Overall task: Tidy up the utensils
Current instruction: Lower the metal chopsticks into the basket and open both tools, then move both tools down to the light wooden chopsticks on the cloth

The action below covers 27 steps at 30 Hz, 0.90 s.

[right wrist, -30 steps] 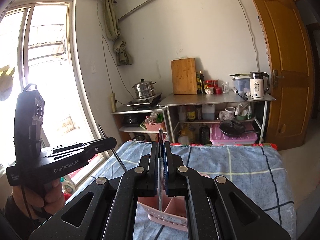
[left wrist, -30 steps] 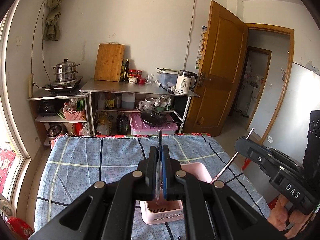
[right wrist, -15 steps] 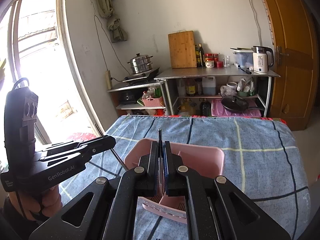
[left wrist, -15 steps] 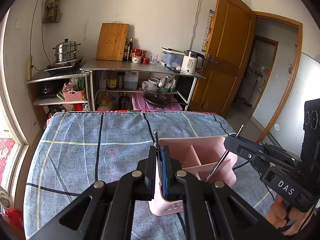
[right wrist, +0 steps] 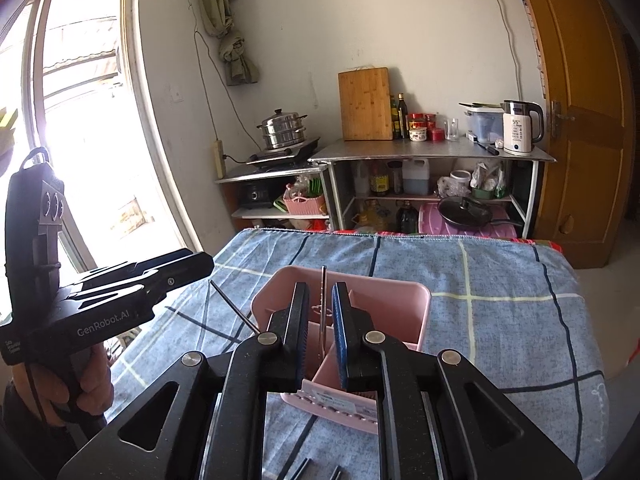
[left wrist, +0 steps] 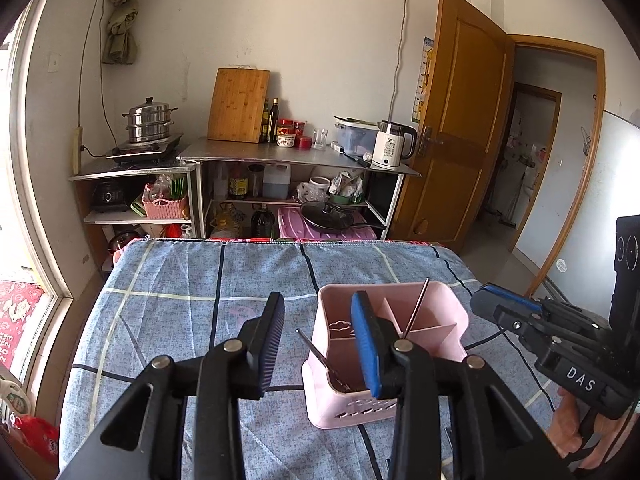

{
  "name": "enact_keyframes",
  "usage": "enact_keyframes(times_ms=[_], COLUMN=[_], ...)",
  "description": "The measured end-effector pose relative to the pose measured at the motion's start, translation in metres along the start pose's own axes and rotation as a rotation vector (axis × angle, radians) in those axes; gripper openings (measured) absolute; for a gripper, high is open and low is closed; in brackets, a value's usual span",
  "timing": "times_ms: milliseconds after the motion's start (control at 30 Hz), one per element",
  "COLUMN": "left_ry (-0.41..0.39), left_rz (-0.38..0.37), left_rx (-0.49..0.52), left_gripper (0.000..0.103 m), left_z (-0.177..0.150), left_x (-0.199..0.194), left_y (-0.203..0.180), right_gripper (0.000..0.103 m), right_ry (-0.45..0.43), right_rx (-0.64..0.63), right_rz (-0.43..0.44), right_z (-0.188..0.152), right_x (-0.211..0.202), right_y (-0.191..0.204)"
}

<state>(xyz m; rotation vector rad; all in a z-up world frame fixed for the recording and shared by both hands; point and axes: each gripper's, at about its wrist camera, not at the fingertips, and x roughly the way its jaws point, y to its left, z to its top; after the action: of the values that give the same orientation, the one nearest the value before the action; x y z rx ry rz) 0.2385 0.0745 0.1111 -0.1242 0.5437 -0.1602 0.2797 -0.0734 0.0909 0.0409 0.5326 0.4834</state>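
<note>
**Inspector A:** Upper centre of the left view: a wooden cutting board (left wrist: 239, 105) leans upright against the wall on a steel counter (left wrist: 296, 155). A white electric kettle (left wrist: 392, 144) stands at the counter's right end.

**Inspector B:** Confirmed. Left of the board, a stacked steel steamer pot (left wrist: 149, 119) sits on a cooktop (left wrist: 144, 150). Below it, a pink basket (left wrist: 165, 207) on the shelf.

**Inspector A:** Lower shelf, centre: a black frying pan (left wrist: 328, 217) with lid rests on a pink tray.

**Inspector B:** Right side, a brown wooden door (left wrist: 460, 136) stands open. Foreground: blue checked tablecloth (left wrist: 180, 280).
</note>
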Motion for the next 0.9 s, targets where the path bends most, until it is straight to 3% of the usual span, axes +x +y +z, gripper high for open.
enact_keyframes(times_ms=[233,433,700,900], left_ry=[-0.034,-0.022,0.081,0.159], left_rz=[-0.019,-0.077,-0.142,-0.154], left_rx=[0.005,0.01,0.014,0.015], left_gripper=[0.037,0.037,0.037,0.037], left_z=[-0.025,-0.067,-0.129,-0.155], left_x=[-0.043,-0.075,-0.085,-0.076], left_y=[-0.012,-0.03,-0.056,-0.07], right_gripper=[0.012,0.012,0.012,0.012], right_ry=[-0.054,-0.046,0.037,0.093], right_rx=[-0.004,0.013,0.042,0.049], right_rz=[-0.021,-0.027,-0.035,-0.032], right_z=[-0.019,-0.061,-0.122,-0.145], right_x=[-0.053,-0.087,-0.105,-0.103], right_y=[0.0,-0.001,-0.002,-0.003])
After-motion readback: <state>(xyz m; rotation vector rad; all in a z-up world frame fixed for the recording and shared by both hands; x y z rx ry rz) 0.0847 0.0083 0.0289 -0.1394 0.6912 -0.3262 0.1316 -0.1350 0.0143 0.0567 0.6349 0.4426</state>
